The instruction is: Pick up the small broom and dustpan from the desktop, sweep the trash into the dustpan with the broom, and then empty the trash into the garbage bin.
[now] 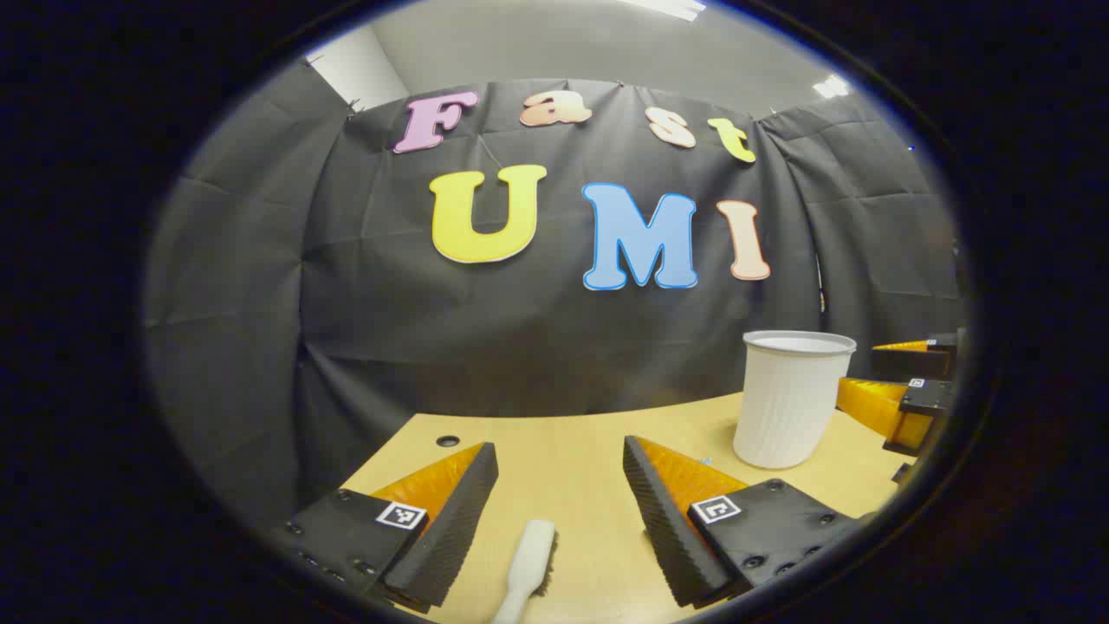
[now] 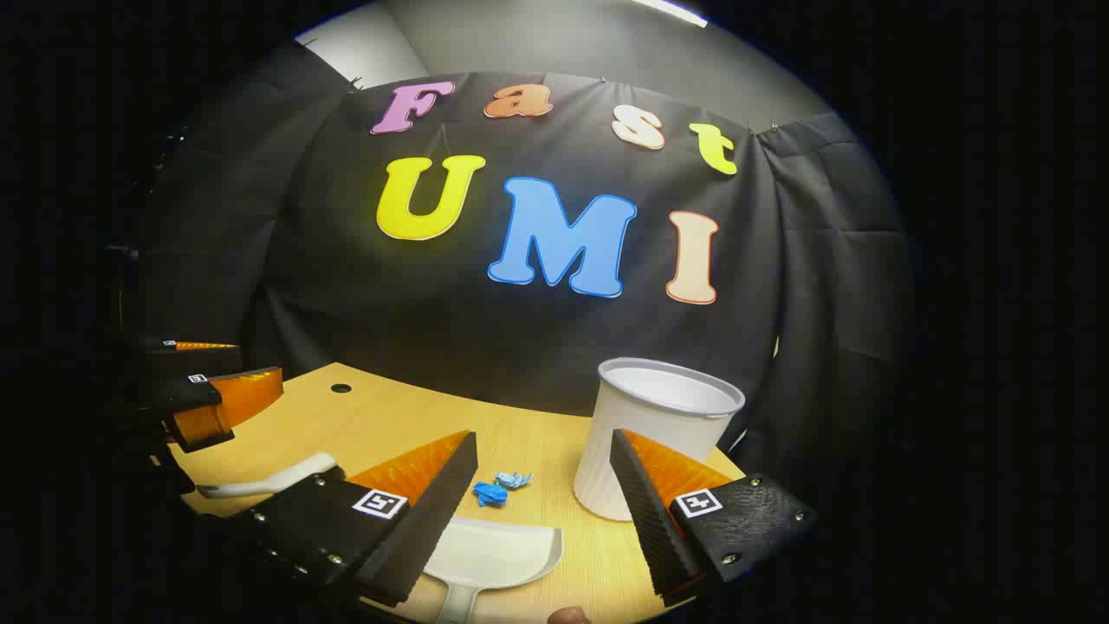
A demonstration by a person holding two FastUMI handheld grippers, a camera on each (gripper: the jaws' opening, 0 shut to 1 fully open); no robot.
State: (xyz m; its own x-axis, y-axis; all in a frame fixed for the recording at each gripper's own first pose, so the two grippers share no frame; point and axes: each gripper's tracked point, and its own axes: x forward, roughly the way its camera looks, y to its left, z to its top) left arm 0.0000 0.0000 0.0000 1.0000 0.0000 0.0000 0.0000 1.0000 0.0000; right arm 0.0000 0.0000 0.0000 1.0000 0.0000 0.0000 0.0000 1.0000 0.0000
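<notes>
Broom (image 1: 527,563) between left fingers (image 1: 450,511), dustpan (image 2: 494,555) between right fingers (image 2: 424,511)

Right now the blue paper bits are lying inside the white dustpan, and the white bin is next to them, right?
Not quite. The blue paper bits lie on the desk just beyond the white dustpan, not inside it, as the right gripper view shows. The white bin does stand next to them.

Right hand-held gripper (image 2: 542,451) open above white dustpan (image 2: 494,555) on table (image 2: 390,425); blue paper scraps (image 2: 498,488) just beyond it; white bin (image 2: 658,433) upright at right; broom (image 2: 260,481) at left.
</notes>
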